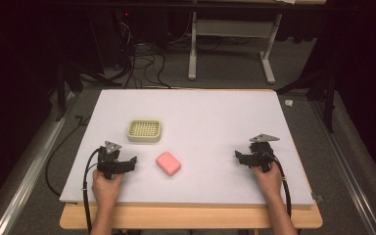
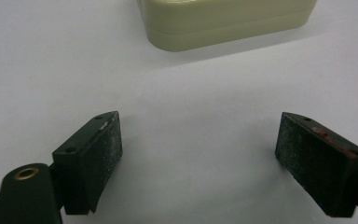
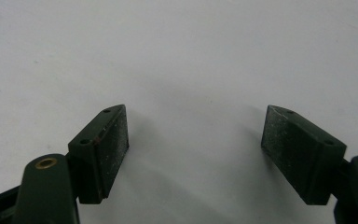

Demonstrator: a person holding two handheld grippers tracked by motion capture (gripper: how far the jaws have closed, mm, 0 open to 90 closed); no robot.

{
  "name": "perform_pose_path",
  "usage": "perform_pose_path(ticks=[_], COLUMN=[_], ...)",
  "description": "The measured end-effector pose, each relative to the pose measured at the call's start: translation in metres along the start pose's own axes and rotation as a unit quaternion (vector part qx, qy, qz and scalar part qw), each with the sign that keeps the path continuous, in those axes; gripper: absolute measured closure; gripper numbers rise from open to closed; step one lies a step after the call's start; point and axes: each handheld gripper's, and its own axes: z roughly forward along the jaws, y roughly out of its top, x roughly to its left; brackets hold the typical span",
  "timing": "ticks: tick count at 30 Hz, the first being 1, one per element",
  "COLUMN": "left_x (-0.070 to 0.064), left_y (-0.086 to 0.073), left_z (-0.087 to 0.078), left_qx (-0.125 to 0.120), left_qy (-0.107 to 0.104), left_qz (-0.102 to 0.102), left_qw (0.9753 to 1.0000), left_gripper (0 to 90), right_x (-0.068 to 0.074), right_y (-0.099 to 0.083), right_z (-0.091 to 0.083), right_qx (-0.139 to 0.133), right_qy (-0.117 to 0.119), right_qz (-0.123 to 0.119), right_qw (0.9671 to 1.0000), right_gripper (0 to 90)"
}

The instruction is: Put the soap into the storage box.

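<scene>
The left tool [image 1: 126, 164] rests low on the near left part of the white tabletop [image 1: 210, 112], gripped from behind by the person's left hand [image 1: 106, 186], whose forearm comes up from the near edge almost straight. Its jaws point forward and slightly right, and in the left gripper view they stand wide apart with nothing but bare white surface between them. A grey three-cornered plate sits on top of it and a black cable loops off to its left and down past the tabletop's edge.

The right tool [image 1: 240, 157] sits on the near right part, held by the right hand [image 1: 268, 177], with the forearm angled in from the lower right. Its jaws point left, toward the middle of the tabletop, and in the right gripper view they too are spread wide over bare surface, holding nothing.

A pink soap bar [image 1: 168, 163] lies flat between the two tools, just right of the left tool and well apart from the right one. A cream soap dish [image 1: 144, 131] with a slotted grid top stands beyond the left tool; its near wall shows at the top of the left gripper view [image 2: 228, 23], ahead of the open jaws and not touching them.
</scene>
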Motion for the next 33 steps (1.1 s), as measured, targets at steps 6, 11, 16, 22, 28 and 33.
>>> perform_pose_path(ticks=[6,11,16,22,28,33], left_x=[-0.0001,-0.0001,0.0003,0.0011,0.0014,0.0015], left_y=[0.0000,0.0000,0.0000,0.0002,0.0009,0.0014], left_z=[0.0000,0.0000,0.0001,0.0006,0.0007,0.0006], left_qx=[0.000,0.000,0.000,0.000,0.003,0.005], left_qy=[0.000,0.000,-0.001,-0.003,-0.004,-0.004], left_qz=[0.001,0.000,0.000,-0.004,-0.004,-0.004], left_qw=[1.0000,1.0000,1.0000,1.0000,1.0000,1.0000], left_gripper=[15.4,15.4,15.4,15.1,15.0,15.1], right_x=[0.0000,0.0000,-0.0001,-0.0002,-0.0005,-0.0005], right_y=[0.0000,0.0000,0.0000,0.0000,0.0002,0.0002], right_z=[0.0000,0.0000,0.0001,0.0001,0.0001,0.0001], right_qx=[0.000,0.000,0.000,0.000,0.000,0.000], right_qy=[0.000,0.000,0.000,0.000,0.000,0.000], right_qz=[0.000,0.000,0.000,0.000,0.001,0.001], right_qw=[1.0000,1.0000,1.0000,1.0000,1.0000,1.0000], right_gripper=[23.5,23.5,23.5,23.5,23.6,23.6])
